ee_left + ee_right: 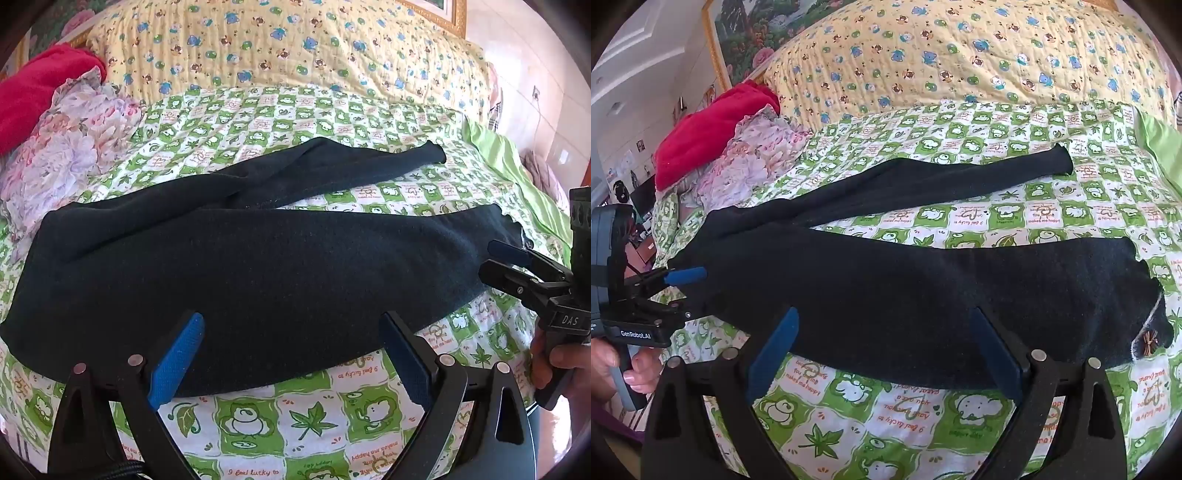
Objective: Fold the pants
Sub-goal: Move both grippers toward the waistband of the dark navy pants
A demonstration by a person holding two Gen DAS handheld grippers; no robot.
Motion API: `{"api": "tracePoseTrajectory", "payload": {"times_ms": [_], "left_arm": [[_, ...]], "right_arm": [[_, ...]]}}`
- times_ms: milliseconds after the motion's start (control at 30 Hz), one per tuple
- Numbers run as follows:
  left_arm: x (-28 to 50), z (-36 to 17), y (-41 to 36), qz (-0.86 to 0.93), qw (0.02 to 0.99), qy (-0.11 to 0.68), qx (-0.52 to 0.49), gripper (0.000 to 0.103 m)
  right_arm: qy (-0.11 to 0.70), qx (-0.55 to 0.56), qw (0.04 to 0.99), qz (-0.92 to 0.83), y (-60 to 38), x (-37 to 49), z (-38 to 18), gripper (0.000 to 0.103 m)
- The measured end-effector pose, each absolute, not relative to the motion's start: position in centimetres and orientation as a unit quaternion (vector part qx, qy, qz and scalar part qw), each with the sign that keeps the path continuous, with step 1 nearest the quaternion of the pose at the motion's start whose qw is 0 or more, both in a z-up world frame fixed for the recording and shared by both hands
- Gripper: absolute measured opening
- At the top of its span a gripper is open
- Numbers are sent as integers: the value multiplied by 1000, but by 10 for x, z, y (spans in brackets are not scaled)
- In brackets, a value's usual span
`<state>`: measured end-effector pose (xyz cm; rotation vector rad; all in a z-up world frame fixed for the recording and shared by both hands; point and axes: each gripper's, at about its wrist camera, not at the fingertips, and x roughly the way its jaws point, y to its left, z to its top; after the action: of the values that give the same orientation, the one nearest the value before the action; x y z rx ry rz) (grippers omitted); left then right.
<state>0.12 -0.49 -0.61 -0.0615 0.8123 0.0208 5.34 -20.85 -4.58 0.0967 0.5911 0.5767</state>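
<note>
Both tongs stand with fingers spread, gripping nothing: the left gripper [291, 354] hovers at the near edge of the pants [258, 280], the right gripper [886, 354] at the same edge further toward the cuffs. The pants lie flat across the green sheet [314, 413], legs splayed apart. They look like soft, light knit, limp and likely to sag or bunch, so a pinch at waistband and near cuff [1145, 317] seems best.
</note>
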Motion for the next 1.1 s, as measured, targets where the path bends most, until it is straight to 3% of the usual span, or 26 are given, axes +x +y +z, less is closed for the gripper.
{"api": "tracePoseTrajectory", "payload": {"times_ms": [1100], "left_arm": [[5,-6,-4,2,915,402,-33,96]], "right_arm": [[293,54,911,284,-205,52,-46,94]]}}
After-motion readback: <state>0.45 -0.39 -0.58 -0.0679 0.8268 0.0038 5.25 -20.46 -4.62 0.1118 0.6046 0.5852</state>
